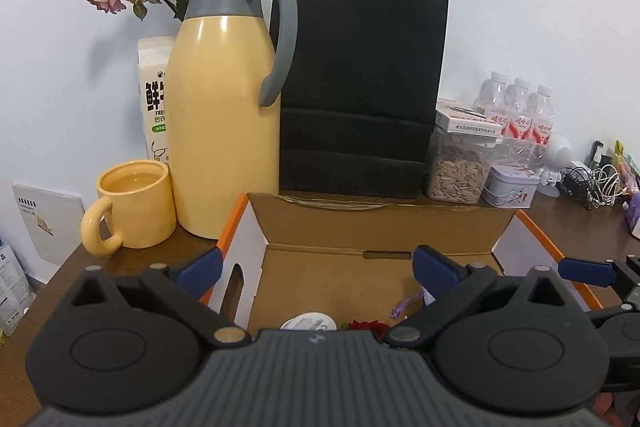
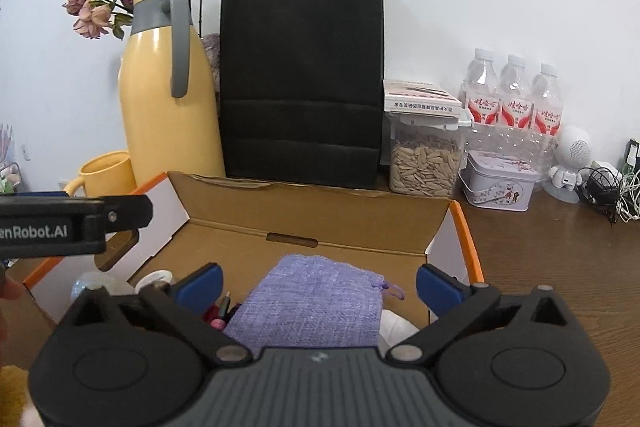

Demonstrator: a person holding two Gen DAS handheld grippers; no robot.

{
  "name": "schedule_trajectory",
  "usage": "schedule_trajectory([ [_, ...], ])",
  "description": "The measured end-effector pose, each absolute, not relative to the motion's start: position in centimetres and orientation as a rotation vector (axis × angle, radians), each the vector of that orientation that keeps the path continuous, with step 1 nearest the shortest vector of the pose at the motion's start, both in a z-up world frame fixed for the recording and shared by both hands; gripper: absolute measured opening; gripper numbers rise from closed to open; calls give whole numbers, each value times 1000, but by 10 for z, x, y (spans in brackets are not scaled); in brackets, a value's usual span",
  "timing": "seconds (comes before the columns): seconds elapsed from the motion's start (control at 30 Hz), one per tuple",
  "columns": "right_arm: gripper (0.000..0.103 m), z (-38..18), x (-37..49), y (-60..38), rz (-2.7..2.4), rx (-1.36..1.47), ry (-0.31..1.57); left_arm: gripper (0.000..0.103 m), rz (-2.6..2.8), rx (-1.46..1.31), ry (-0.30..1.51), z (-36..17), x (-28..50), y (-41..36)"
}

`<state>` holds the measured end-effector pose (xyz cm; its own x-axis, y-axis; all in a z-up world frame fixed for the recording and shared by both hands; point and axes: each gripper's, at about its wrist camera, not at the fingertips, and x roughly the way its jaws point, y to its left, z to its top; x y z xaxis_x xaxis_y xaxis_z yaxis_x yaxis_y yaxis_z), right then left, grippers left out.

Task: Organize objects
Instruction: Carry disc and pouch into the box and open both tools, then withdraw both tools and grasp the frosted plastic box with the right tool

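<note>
Brown tabletop [image 2: 560,267] carries an open cardboard box [image 2: 304,215]; a lilac pouch [image 2: 316,299] lies inside at 6 o'clock. Both my left gripper [image 1: 316,267] and right gripper [image 2: 320,283] gape wide, empty.

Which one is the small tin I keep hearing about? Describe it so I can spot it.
Start at the tall black paper bag against the wall. To its right stands a clear seed jar; the small tin sits beside it, before the water bottles. It alone is pale lilac with printed decoration.

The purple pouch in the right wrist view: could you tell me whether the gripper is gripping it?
No, the purple pouch lies loose in the cardboard box, and the right gripper stands wide open above it.
</note>
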<state>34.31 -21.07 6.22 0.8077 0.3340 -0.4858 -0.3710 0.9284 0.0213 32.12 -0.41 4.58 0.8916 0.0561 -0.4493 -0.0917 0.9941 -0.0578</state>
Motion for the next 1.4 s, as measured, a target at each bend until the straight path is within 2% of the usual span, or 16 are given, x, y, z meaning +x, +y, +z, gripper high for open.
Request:
schedule_trajectory([
  [0.5,103,97,303,-219,374,-80,423,103,57,-83,396,75,277,-6],
  [0.83,103,99,252,-234,365,-90,434,103,79,-78,425,75,226,9],
  [1.4,103,34,192,-263,384,-156,626,103,96,-56,556,33,160,45],
])
